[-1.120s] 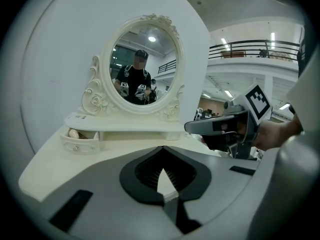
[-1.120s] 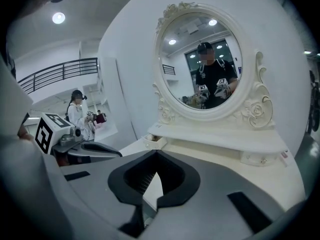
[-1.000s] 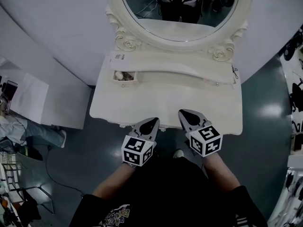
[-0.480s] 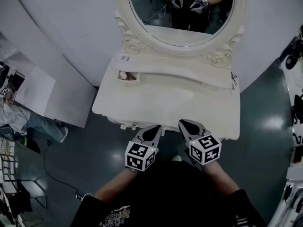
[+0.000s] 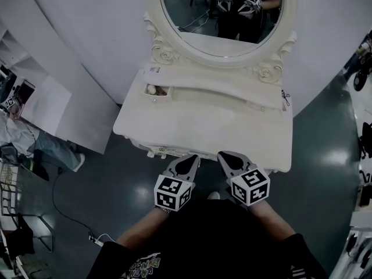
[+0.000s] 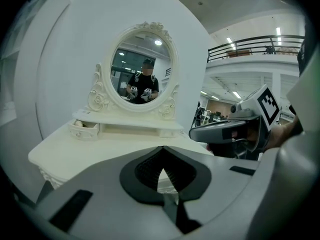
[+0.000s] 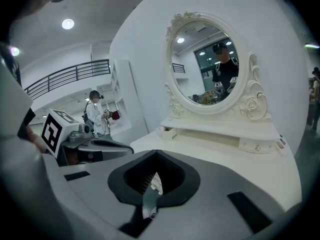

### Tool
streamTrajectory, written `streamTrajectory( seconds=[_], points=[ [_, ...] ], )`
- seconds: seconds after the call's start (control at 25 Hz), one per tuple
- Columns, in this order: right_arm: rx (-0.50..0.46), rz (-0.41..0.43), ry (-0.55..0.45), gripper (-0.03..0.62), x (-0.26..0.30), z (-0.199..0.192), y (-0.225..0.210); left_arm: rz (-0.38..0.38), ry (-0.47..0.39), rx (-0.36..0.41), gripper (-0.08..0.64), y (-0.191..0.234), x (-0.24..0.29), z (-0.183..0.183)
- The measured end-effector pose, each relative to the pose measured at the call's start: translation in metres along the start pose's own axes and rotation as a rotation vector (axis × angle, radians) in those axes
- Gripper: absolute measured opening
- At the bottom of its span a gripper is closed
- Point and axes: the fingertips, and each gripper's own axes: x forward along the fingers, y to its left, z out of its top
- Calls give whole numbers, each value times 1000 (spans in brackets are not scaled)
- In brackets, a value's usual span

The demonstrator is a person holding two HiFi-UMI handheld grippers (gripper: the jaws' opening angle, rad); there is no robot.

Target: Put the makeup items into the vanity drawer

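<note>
Seen from above, the left gripper (image 5: 189,158) and right gripper (image 5: 224,155) hang side by side at the front edge of the vanity (image 5: 232,127). Both are well short of the small drawer (image 5: 158,91) standing open at its back left. Pale bits lie inside it, too small to name, and the tabletop looks bare. The left gripper view shows its jaws pressed together on nothing. The right gripper view shows the same — tips met, empty. I'd judge the loading done; the next move calls for a long reach across to push that drawer in.
</note>
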Motion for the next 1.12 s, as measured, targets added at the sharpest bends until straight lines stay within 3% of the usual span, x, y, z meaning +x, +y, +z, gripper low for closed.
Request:
streamTrajectory(
  seconds=[0.44,1.12],
  points=[
    [26,-2,3,29,-26,-20,-15,-20,17,20,-2,-33,18,-9],
    [35,32,7,29,-27,-26,-27,-7,29,22,-2,-42,32,-9]
  ],
)
